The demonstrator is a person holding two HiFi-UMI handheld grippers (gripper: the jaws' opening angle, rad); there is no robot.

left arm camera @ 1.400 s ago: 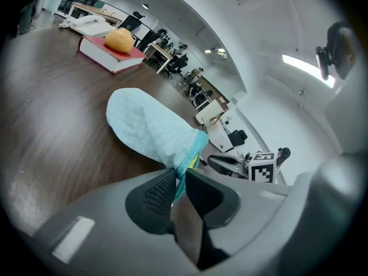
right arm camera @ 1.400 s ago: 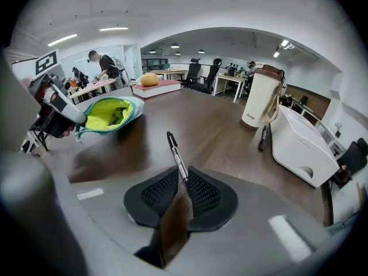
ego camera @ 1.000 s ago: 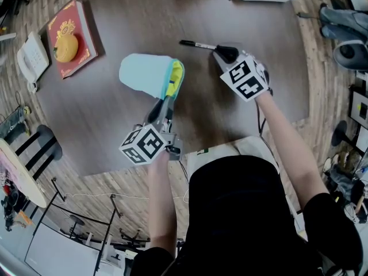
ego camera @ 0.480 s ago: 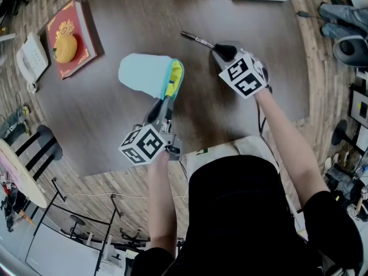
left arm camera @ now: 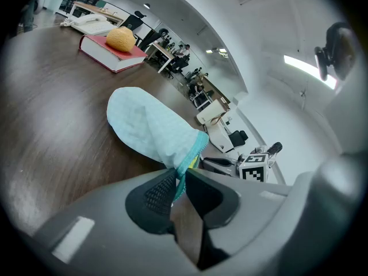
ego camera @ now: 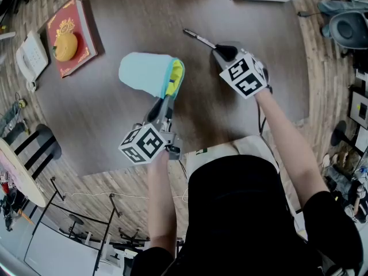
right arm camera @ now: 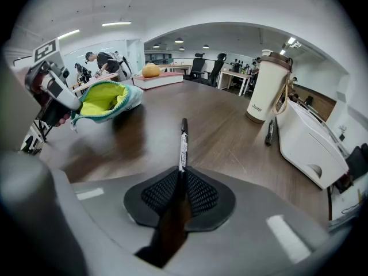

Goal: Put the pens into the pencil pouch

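A: What is new with the pen (ego camera: 198, 38)?

B: A second ago it lay almost level across the head view, pointing left. Now it angles up and to the left. Its rear end is pinched in the jaws of the right gripper (ego camera: 223, 52), and its tip looks clear of the surface (ego camera: 115, 125).

A: And the pouch (ego camera: 146, 73)?

B: It has not moved. It lies on its side just left of the pen with its yellow-lined mouth open toward the right gripper. The left gripper (ego camera: 167, 100) has its jaws clamped on the lower rim of the mouth and keeps it propped open.

A: What does that mean for the job?

B: The pick-up looks done, and the pen is in hand. It is not yet aimed at the opening, so it probably has to be carried across and slid in while the left gripper steadies the rim. A second pen (right arm camera: 269, 132) lies well apart on the far side, beside a white box (right arm camera: 310, 145), and is not yet handled.

A: Is any writing legible?

B: "Jeep" can be read on the tall cream flask (right arm camera: 265, 88) in the right gripper view. The pen's barrel carries print too small to read. The red book (ego camera: 80, 30) at the far left has a gold emblem, and no words on it can be made out.
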